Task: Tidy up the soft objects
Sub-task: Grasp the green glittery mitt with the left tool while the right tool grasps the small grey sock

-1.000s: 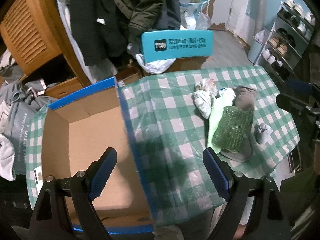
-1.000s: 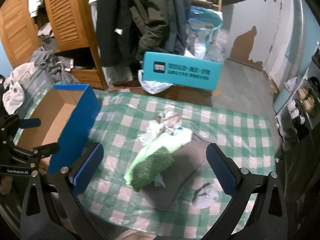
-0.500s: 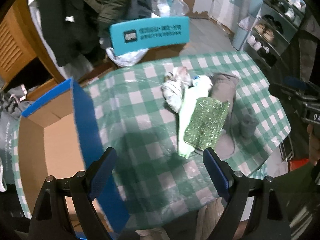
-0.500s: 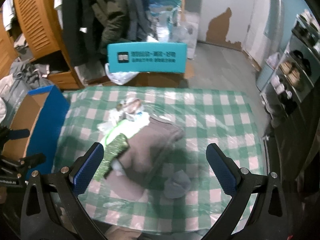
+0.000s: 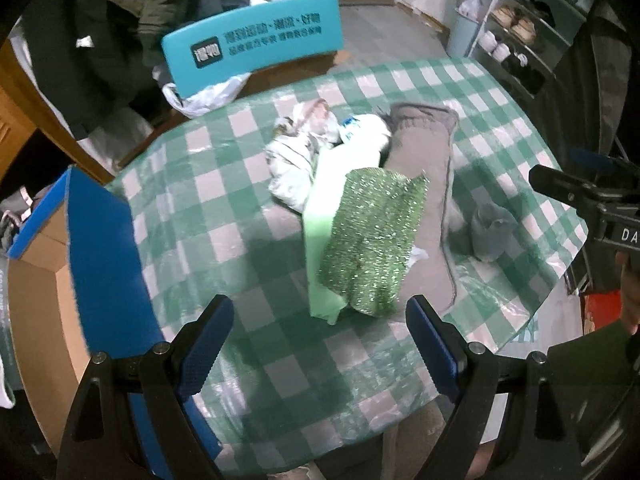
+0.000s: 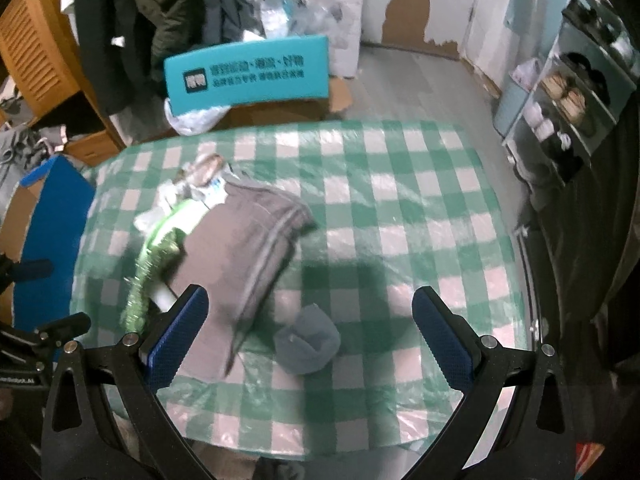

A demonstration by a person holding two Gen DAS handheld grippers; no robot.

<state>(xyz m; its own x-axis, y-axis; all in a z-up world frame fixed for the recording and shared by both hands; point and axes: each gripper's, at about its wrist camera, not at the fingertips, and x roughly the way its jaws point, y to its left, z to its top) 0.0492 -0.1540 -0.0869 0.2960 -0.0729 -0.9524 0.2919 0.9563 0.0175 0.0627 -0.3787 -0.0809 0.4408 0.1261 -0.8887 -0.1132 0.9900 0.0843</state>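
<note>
A pile of soft things lies on the green checked tablecloth (image 5: 192,208): a glittery green cloth (image 5: 372,240) over a pale green piece (image 5: 324,216), a grey garment (image 5: 428,168) (image 6: 244,248), a crumpled white patterned cloth (image 5: 296,160) and a small grey sock (image 5: 490,232) (image 6: 308,340). My left gripper (image 5: 316,344) hovers open just short of the glittery cloth, with nothing between its fingers. My right gripper (image 6: 310,336) stands open, its fingers either side of the sock from above; contact cannot be told.
An open cardboard box with blue outer walls (image 5: 104,256) (image 6: 52,248) stands at the table's left end. A teal chair back (image 5: 256,40) (image 6: 248,76) sits behind the table. A shoe rack (image 6: 572,96) lines the right wall. Coats hang at the back left.
Both grippers have swung rightward: the left from over the box to the cloth pile, the right from the pile's middle to the grey sock. Both stayed open.
</note>
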